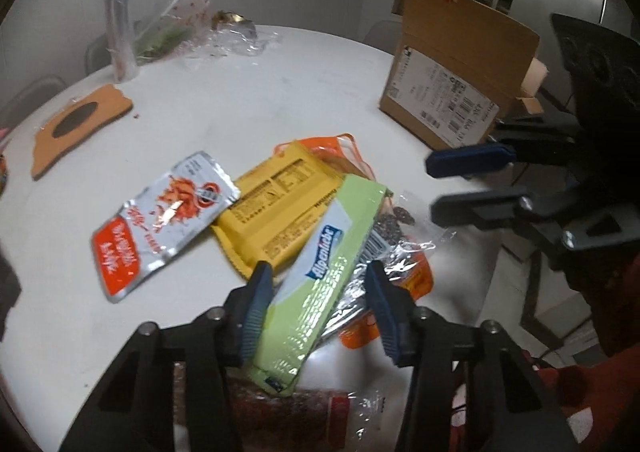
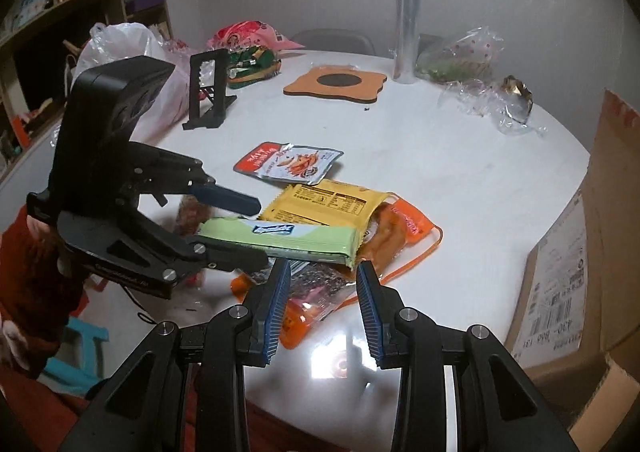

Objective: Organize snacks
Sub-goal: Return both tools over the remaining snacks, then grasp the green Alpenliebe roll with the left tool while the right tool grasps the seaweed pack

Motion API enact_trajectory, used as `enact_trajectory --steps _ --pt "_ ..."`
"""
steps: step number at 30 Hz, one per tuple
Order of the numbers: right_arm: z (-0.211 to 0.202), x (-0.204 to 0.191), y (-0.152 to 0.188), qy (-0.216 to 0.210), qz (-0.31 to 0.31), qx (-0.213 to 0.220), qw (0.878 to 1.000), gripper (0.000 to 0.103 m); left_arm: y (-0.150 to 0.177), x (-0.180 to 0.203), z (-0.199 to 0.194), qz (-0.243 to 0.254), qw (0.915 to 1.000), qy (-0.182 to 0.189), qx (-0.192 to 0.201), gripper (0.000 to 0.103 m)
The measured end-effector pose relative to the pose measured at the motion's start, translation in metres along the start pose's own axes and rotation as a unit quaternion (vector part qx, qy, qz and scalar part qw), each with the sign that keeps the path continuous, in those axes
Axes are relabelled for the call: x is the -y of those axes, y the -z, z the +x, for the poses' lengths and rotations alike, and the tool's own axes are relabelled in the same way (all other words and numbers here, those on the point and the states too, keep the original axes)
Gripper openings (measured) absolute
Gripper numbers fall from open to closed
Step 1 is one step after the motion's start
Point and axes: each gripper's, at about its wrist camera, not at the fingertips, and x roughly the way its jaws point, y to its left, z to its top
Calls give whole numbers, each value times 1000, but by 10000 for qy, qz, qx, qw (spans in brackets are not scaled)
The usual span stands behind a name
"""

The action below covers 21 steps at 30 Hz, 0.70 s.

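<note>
A pile of snacks lies near the white table's front edge. A long green Alpenliebe pack (image 1: 320, 272) (image 2: 280, 238) lies on top, over a yellow packet (image 1: 276, 204) (image 2: 328, 208) and an orange packet (image 2: 404, 232). A silver and red pouch (image 1: 160, 220) (image 2: 288, 164) lies apart, further in. My left gripper (image 1: 318, 276) (image 2: 256, 232) is open with its fingers on either side of the green pack. My right gripper (image 2: 322, 276) (image 1: 432, 188) is open and empty, just above clear-wrapped snacks (image 2: 316, 284) at the pile's near side.
An open cardboard box (image 1: 452, 84) (image 2: 592, 252) stands at the table's right. An orange coaster (image 2: 336, 82), a clear roll (image 2: 406, 20), crumpled plastic wraps (image 2: 488, 92), a black stand (image 2: 210, 92) and bags (image 2: 128, 64) occupy the far side.
</note>
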Motion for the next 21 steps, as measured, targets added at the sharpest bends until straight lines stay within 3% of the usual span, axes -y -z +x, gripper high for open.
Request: enact_trajectory --steps 6,14,16,18,21 --pt "8 13 -4 -134 89 -125 9998 30 -4 -7 0 -220 9997 30 27 25" --pt "18 5 -13 -533 -505 -156 9972 30 -3 -22 -19 -639 9974 57 335 24" --pt "27 -3 -16 -837 -728 -278 9934 35 -3 -23 -24 -661 9970 32 398 24" --pt "36 -11 -18 -883 -918 -334 9913 45 -2 -23 -24 -654 9972 -70 349 24" --pt "50 -21 -21 -898 -1204 -466 9876 46 4 -26 -22 -688 9972 -93 262 24"
